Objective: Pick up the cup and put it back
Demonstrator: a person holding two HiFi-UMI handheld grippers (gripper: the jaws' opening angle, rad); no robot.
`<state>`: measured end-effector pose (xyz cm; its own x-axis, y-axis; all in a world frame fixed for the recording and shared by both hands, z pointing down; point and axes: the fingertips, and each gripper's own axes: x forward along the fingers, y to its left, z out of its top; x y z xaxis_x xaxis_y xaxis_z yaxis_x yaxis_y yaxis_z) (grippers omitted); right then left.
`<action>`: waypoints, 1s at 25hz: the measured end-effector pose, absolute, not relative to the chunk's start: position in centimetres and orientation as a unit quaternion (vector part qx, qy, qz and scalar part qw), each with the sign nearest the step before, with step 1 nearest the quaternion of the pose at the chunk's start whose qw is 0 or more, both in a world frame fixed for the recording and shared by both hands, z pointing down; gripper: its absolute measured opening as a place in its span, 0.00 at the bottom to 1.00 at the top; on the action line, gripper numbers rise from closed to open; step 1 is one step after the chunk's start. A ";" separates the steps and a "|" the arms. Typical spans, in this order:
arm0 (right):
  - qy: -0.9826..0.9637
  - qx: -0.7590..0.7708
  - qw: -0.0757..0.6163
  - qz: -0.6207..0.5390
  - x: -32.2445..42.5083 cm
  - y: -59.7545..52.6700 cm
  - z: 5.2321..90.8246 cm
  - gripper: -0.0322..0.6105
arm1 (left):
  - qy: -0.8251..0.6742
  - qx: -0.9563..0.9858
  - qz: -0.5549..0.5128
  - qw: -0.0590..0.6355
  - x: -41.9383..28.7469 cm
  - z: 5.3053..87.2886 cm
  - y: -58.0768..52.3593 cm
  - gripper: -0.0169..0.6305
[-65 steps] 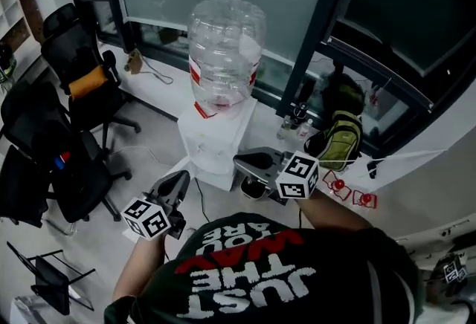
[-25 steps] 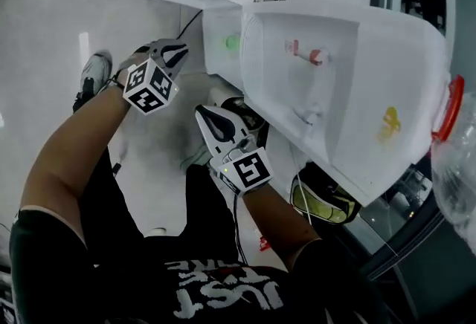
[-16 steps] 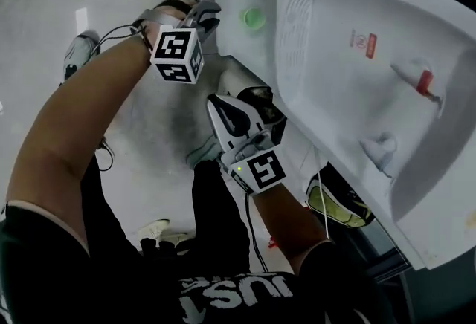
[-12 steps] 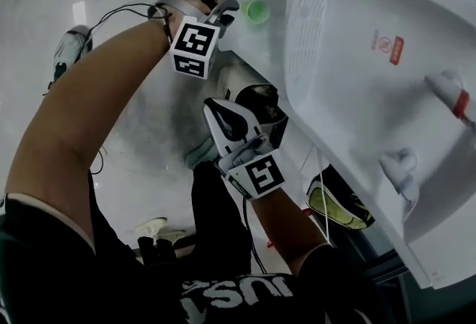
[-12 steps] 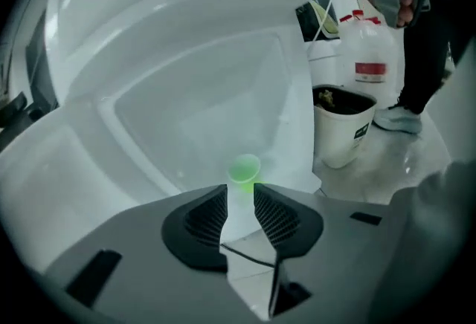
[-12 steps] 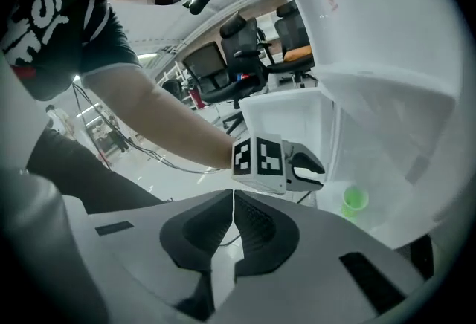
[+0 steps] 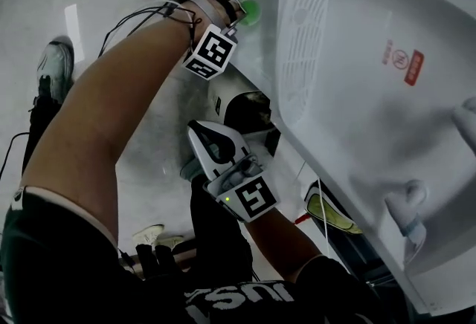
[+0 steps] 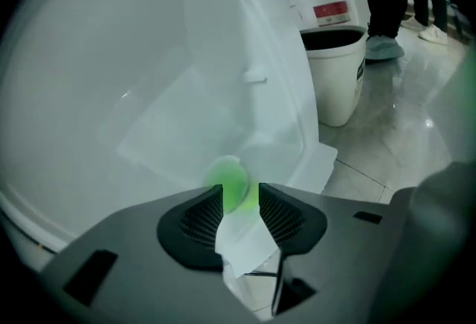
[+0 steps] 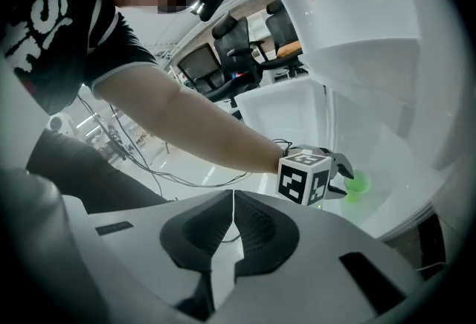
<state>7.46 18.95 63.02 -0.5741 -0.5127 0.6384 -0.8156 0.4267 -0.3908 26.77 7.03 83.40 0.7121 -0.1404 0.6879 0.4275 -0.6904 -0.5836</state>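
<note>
A small green cup (image 7: pixel 251 12) stands in the white recess low on the water dispenser. My left gripper (image 7: pixel 238 12) reaches into that recess, right at the cup. In the left gripper view the cup (image 8: pixel 232 185) sits at the tips of my left gripper (image 8: pixel 241 192). The jaws have just been opening and stand apart, their pads off the cup. My right gripper (image 7: pixel 199 129) hangs lower, beside the dispenser, jaws shut on nothing (image 9: pixel 232 200). From there I see the left gripper (image 9: pixel 343 166) next to the cup (image 9: pixel 358 185).
The white dispenser body (image 7: pixel 357 70) fills the right of the head view. A white bin with a tied bag (image 8: pixel 335 70) stands on the floor beyond it. Office chairs (image 9: pixel 238 47) are behind, a shoe (image 7: pixel 52 66) and cables lie on the floor, and a yellow-green bag (image 7: pixel 327 211) is below.
My left gripper has rolled and moved further into the dispenser's recess, up to the green cup. The right gripper has sunk a little and stays shut.
</note>
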 end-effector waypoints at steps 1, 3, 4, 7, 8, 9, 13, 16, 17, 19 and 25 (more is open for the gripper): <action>-0.815 0.407 0.217 0.351 7.5 19.0 63.1 0.11 | -0.090 -0.836 -0.371 0.394 27.2 83.7 7.1 0.25; -0.811 0.411 0.215 0.356 7.7 19.1 63.4 0.11 | -0.099 -0.825 -0.380 0.407 27.9 84.4 7.3 0.25; -0.810 0.413 0.214 0.357 7.7 19.1 63.5 0.11 | -0.105 -0.819 -0.388 0.408 28.1 84.9 7.5 0.23; -0.809 0.411 0.215 0.360 7.5 19.2 63.5 0.10 | -0.122 -0.812 -0.409 0.397 28.1 86.1 8.0 0.07; -0.809 0.411 0.216 0.361 7.5 19.2 63.4 0.11 | -0.122 -0.814 -0.412 0.392 27.8 86.0 7.9 0.07; -0.809 0.411 0.217 0.360 7.5 19.1 63.3 0.11 | -0.121 -0.815 -0.413 0.388 27.5 85.7 7.7 0.07; -0.810 0.418 0.216 0.351 7.6 18.5 61.8 0.10 | -0.127 -0.814 -0.417 0.384 24.9 83.9 7.7 0.07; -0.817 0.422 0.207 0.335 6.9 17.7 59.4 0.11 | -0.128 -0.811 -0.429 0.378 21.5 81.9 7.4 0.07; -0.817 0.419 0.213 0.336 6.6 17.4 58.6 0.11 | -0.125 -0.809 -0.435 0.376 20.1 81.1 6.9 0.07; -0.818 0.413 0.221 0.333 5.9 16.9 56.9 0.11 | -0.117 -0.806 -0.446 0.370 17.2 79.1 6.0 0.07; -0.839 0.405 0.208 0.297 2.6 14.7 48.2 0.11 | -0.090 -0.799 -0.485 0.344 6.0 69.9 4.2 0.07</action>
<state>2.59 14.70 48.22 -0.5853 -0.5560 0.5901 -0.8033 0.4961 -0.3295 5.98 4.23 69.85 0.5133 -0.1909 0.8367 0.4775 -0.7466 -0.4632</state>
